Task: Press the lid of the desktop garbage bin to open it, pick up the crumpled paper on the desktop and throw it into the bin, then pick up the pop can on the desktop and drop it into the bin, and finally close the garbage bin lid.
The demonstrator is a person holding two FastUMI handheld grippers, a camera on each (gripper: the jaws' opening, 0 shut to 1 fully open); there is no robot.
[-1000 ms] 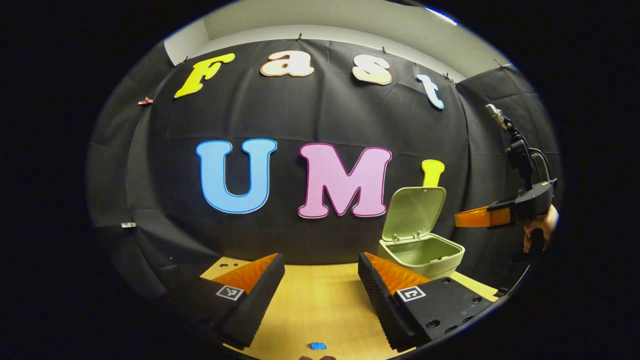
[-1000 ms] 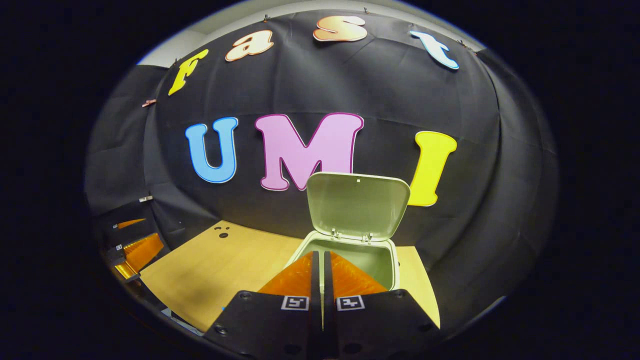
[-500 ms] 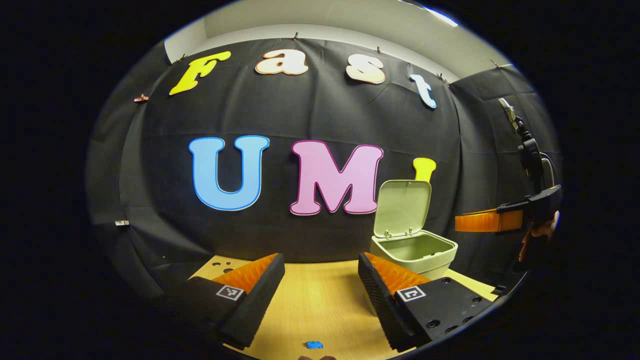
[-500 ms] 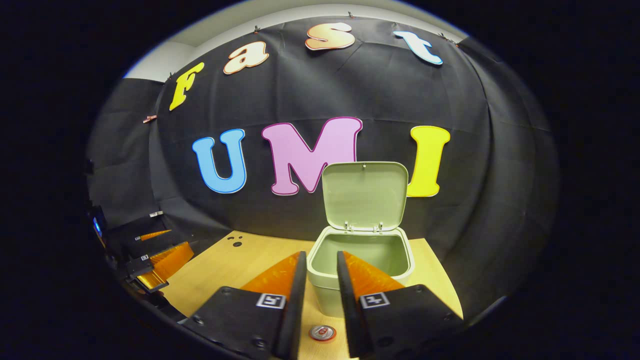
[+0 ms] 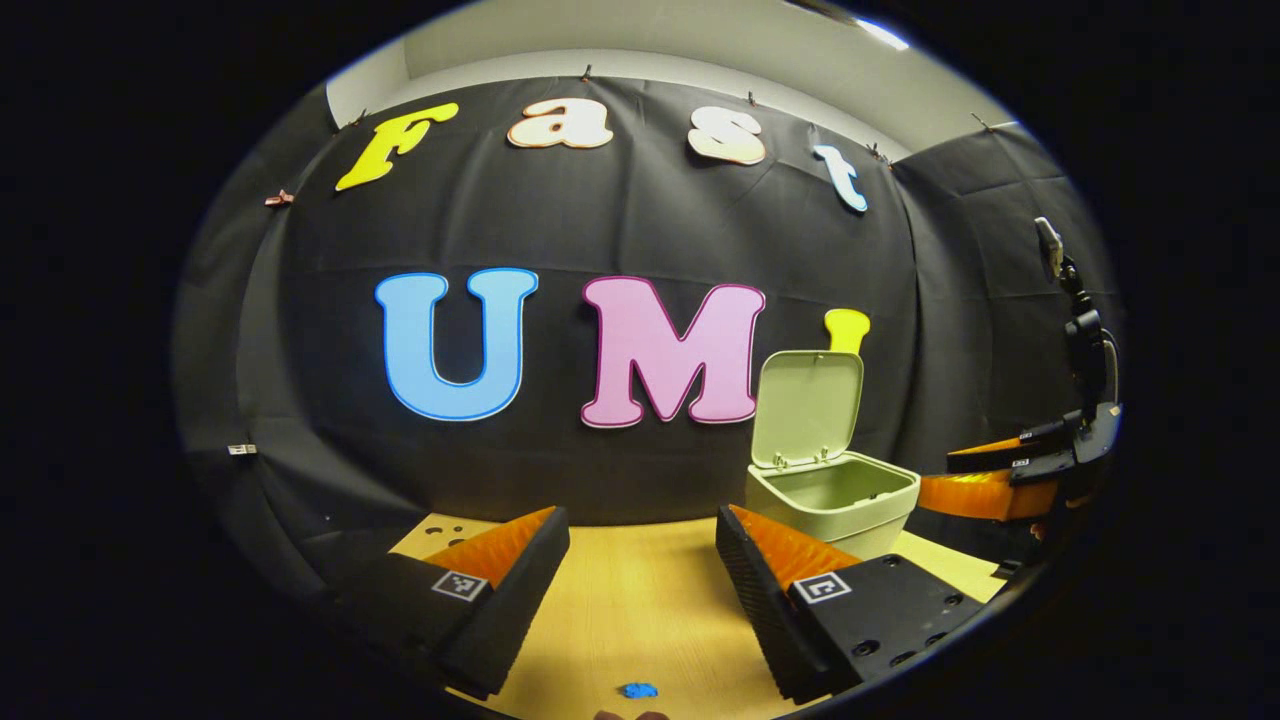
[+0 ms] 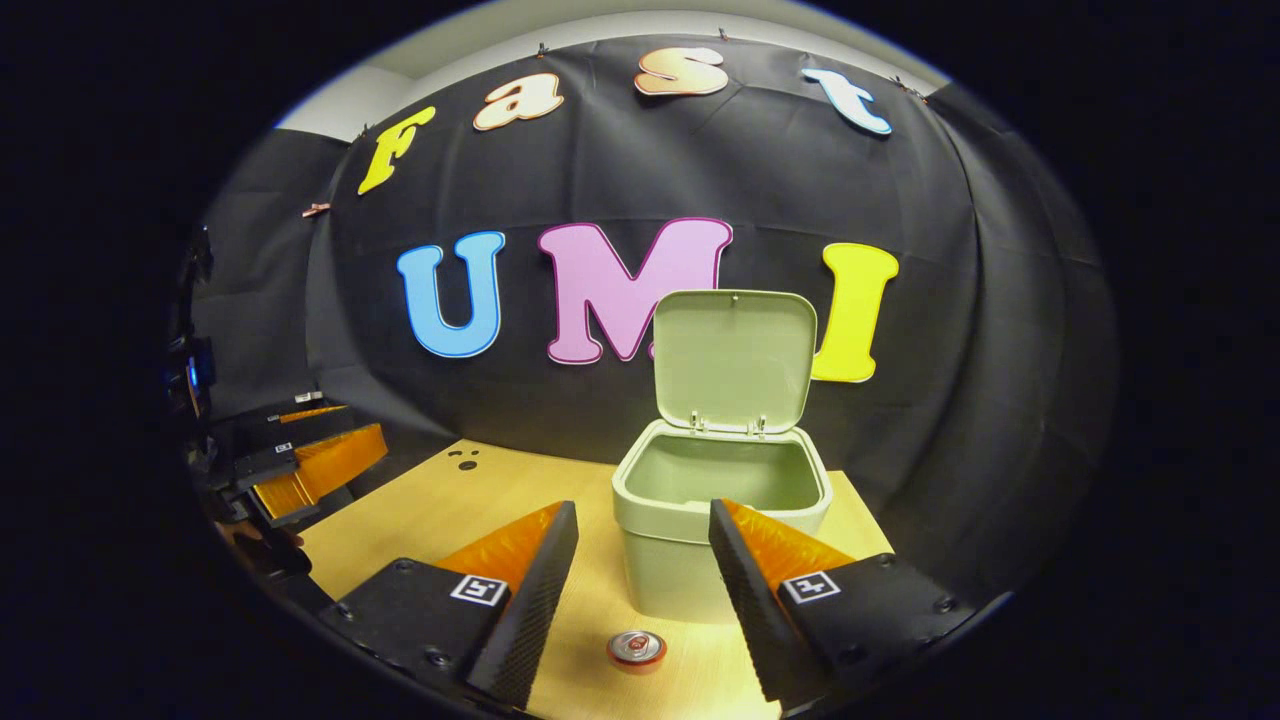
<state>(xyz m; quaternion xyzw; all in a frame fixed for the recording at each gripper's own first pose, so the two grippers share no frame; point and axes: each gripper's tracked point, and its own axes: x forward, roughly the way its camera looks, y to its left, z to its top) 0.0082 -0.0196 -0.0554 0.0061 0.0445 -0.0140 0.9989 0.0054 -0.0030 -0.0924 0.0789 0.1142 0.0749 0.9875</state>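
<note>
The pale green bin (image 6: 700, 560) stands on the wooden desktop (image 6: 480, 510) with its lid (image 6: 735, 355) swung up against the wall. A pop can (image 6: 636, 647) stands upright just in front of the bin, below and between the fingers of my right gripper (image 6: 640, 560), which is open and holds nothing. In the left gripper view the bin (image 5: 850, 505) sits at the right. A small blue crumpled paper (image 5: 636, 690) lies on the desk below my open left gripper (image 5: 640, 560). The right gripper (image 5: 940, 478) hangs to the right of the bin.
The left gripper (image 6: 362, 430) hovers off the desk's left edge in the right gripper view. Small dark holes (image 6: 462, 460) mark the desk's far left corner. The black cloth wall stands close behind the bin.
My right gripper has opened, drawn back from over the bin and come lower, bringing the can into view. The left gripper has hardly moved.
</note>
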